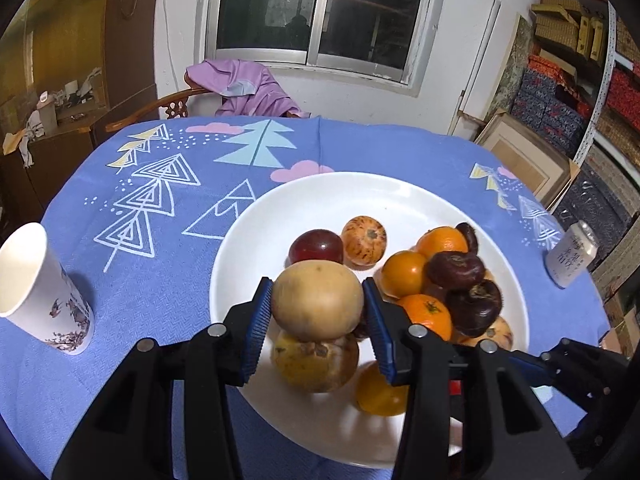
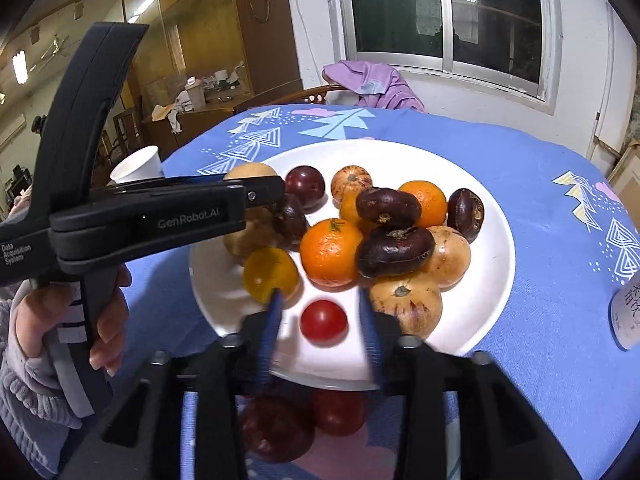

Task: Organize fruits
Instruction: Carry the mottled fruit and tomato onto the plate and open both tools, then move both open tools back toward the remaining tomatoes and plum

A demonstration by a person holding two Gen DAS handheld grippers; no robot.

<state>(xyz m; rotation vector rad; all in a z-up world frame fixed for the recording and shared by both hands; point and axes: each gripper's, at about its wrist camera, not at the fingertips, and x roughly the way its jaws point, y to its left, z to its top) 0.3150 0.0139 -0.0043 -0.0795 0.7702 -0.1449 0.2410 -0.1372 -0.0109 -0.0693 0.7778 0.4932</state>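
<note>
Blue tablecloth (image 1: 168,288) with tree prints covers the table; a paper cup (image 1: 44,292) stands at its left, a white can (image 1: 570,256) at its right. Between them the white plate (image 1: 280,216) holds oranges (image 2: 331,251), dark purple fruits (image 2: 394,251) and speckled ones, heaped close on the right. The left gripper (image 1: 318,300) clamps a round tan fruit (image 1: 318,300) above a yellowish one, with no clear long axis. The right gripper (image 2: 322,308) stands open around a red tomato (image 2: 323,321) on the plate, pads apart from it.
</note>
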